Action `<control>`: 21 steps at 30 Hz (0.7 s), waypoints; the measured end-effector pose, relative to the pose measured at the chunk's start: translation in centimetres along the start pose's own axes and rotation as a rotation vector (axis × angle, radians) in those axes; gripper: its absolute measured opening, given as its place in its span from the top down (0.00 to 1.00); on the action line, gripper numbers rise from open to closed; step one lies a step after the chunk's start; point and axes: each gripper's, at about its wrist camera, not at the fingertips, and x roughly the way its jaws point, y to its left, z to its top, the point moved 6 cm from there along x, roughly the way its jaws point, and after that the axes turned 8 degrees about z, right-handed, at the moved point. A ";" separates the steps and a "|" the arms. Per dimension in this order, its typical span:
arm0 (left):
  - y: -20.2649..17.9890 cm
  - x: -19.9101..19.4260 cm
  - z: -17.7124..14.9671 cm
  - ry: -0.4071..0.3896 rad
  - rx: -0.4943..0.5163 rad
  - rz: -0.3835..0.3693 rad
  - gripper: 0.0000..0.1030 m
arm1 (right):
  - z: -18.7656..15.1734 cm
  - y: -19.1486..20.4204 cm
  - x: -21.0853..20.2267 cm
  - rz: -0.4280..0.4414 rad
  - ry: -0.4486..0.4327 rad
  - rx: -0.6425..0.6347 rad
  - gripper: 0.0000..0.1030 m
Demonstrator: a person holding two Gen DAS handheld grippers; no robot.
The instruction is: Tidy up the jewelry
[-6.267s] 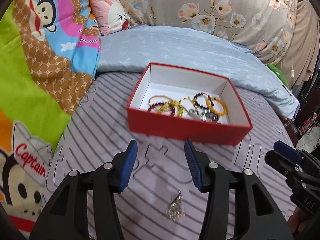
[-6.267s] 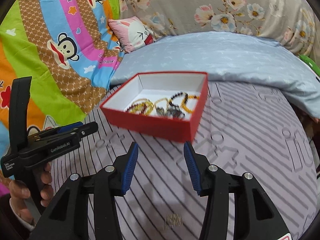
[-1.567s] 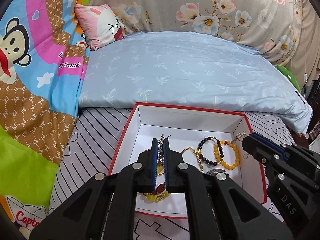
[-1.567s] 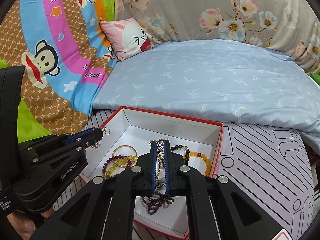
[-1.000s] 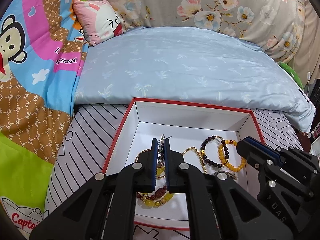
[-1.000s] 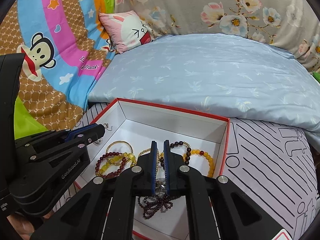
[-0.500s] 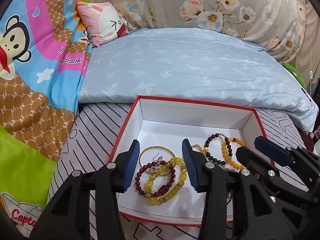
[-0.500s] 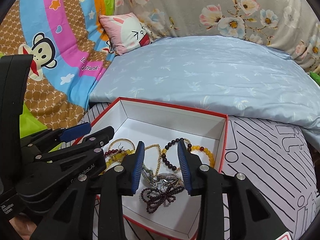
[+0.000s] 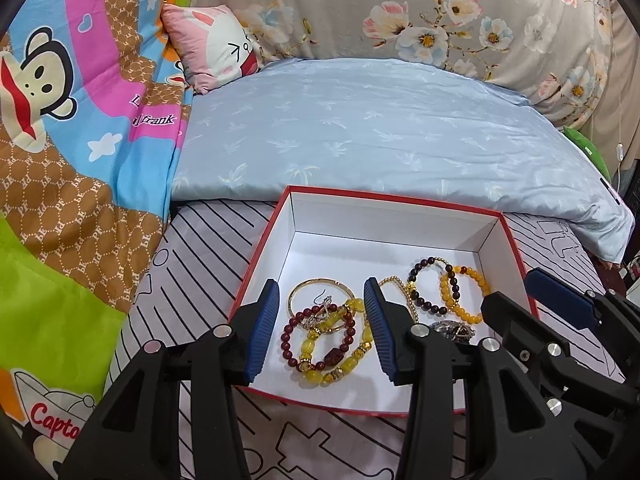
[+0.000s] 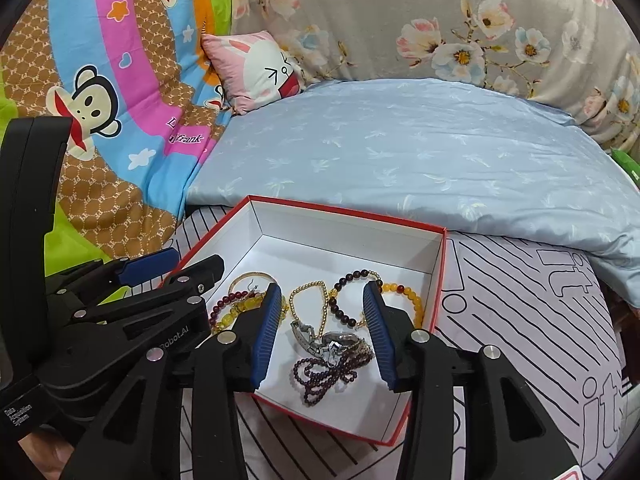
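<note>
A red box (image 9: 256, 256) with a white inside sits on the striped mat; it also shows in the right wrist view (image 10: 438, 280). In it lie a gold bangle (image 9: 322, 286), a dark red bead bracelet (image 9: 318, 338), yellow bead bracelets (image 9: 464, 294), a gold chain (image 10: 306, 300), a silver watch (image 10: 336, 342) and a purple bead string (image 10: 324, 376). A small silver earring (image 9: 318, 312) rests on the bangle. My left gripper (image 9: 320, 324) is open and empty over the box's left part. My right gripper (image 10: 320, 330) is open and empty over the watch.
A light blue quilt (image 9: 380, 136) lies just behind the box. A cartoon monkey blanket (image 9: 72, 128) rises on the left, with a pink rabbit pillow (image 9: 216, 46) at the back. The striped mat (image 10: 532, 320) extends to the right.
Both grippers opened and let small jewelry pieces fall into the box. Since half a second ago the jaws have spread a little wider and both grippers drew back slightly.
</note>
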 end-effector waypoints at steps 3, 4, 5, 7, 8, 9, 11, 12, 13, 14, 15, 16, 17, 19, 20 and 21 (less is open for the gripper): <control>0.1 -0.7 -0.1 -0.003 -0.001 0.001 0.59 | -0.1 0.3 -0.8 -0.003 -0.005 -0.003 0.58; 0.1 -0.9 -0.2 -0.006 -0.001 0.002 0.59 | -0.2 0.4 -1.1 -0.004 -0.006 -0.003 0.58; 0.1 -1.2 -0.2 -0.007 -0.001 0.003 0.59 | -0.2 0.5 -1.3 -0.003 -0.008 -0.004 0.58; 0.2 -1.8 -0.4 -0.010 -0.002 0.005 0.59 | -0.3 0.5 -1.9 -0.008 -0.013 -0.001 0.57; 0.2 -2.0 -0.4 -0.011 -0.002 0.006 0.59 | -0.4 0.5 -2.1 -0.009 -0.015 0.000 0.55; 0.2 -2.3 -0.5 -0.012 -0.003 0.006 0.59 | -0.6 0.5 -2.4 -0.015 -0.017 0.004 0.53; 0.3 -2.7 -0.7 -0.010 -0.008 0.005 0.59 | -0.8 0.5 -2.8 -0.012 -0.018 0.006 0.48; 0.4 -2.9 -0.8 -0.009 -0.009 0.003 0.59 | -1.0 0.4 -3.2 -0.014 -0.021 0.008 0.47; 0.4 -3.1 -1.0 -0.009 -0.009 0.005 0.59 | -1.1 0.5 -3.4 -0.017 -0.023 0.007 0.45; 0.4 -3.4 -1.1 -0.010 -0.008 0.007 0.59 | -1.2 0.5 -3.7 -0.023 -0.025 0.005 0.44; 0.4 -3.6 -1.3 -0.009 -0.007 0.008 0.59 | -1.4 0.5 -3.9 -0.028 -0.026 0.005 0.43; 0.4 -3.8 -1.4 -0.009 -0.007 0.009 0.58 | -1.5 0.5 -4.3 -0.034 -0.028 0.005 0.41; 0.5 -4.1 -1.6 -0.011 -0.009 0.015 0.52 | -1.7 0.5 -4.6 -0.037 -0.031 0.008 0.40; 0.8 -4.7 -1.9 -0.018 -0.017 0.030 0.41 | -2.1 0.4 -5.3 -0.040 -0.036 0.019 0.36; 0.9 -5.0 -2.1 -0.023 -0.023 0.035 0.36 | -2.2 0.4 -5.6 -0.048 -0.039 0.025 0.31; 1.1 -5.3 -2.3 -0.024 -0.028 0.036 0.34 | -2.3 0.3 -5.9 -0.054 -0.042 0.026 0.29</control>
